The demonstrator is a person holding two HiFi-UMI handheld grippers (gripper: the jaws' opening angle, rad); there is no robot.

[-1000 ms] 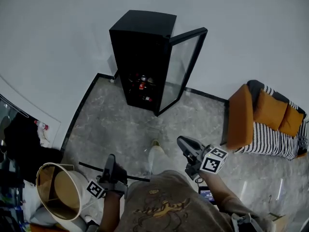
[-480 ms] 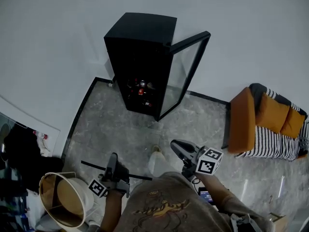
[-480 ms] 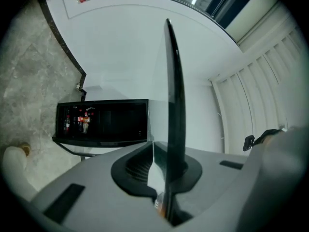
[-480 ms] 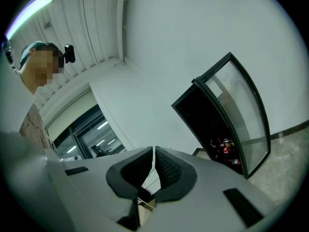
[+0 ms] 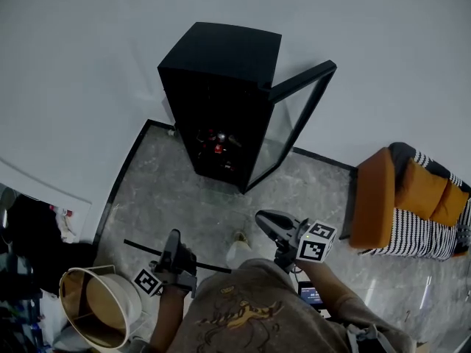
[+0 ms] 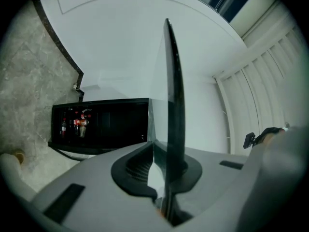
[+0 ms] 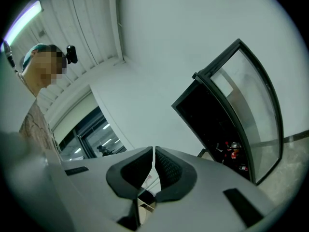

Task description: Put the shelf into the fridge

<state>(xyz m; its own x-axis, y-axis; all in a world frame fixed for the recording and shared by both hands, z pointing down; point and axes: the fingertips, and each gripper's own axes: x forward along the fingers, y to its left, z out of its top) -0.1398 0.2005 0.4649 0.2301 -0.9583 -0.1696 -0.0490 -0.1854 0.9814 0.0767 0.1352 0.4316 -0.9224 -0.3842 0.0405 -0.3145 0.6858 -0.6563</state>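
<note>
Shelf point(image 6: 172, 105) clamped in L gripper point(image 6: 163, 170), clear only in its view; R gripper point(image 7: 153, 168) closed.

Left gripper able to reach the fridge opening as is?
Probably not yet: the left gripper, shut on the shelf, is well short of the fridge, though its door stands open.

left tongs point(image 5: 174, 241) near left, pointing far | jaws clamped on the thin dark shelf point(image 6: 173, 95), held edge-on | left forearm point(image 5: 166, 316) reaching up from the near edge | right tongs point(image 5: 266, 220) near, right of centre, pointing far-left | pads drawn together, nothing between | right forearm point(image 5: 329, 289) bent behind its marker cube point(image 5: 315, 243)
</note>
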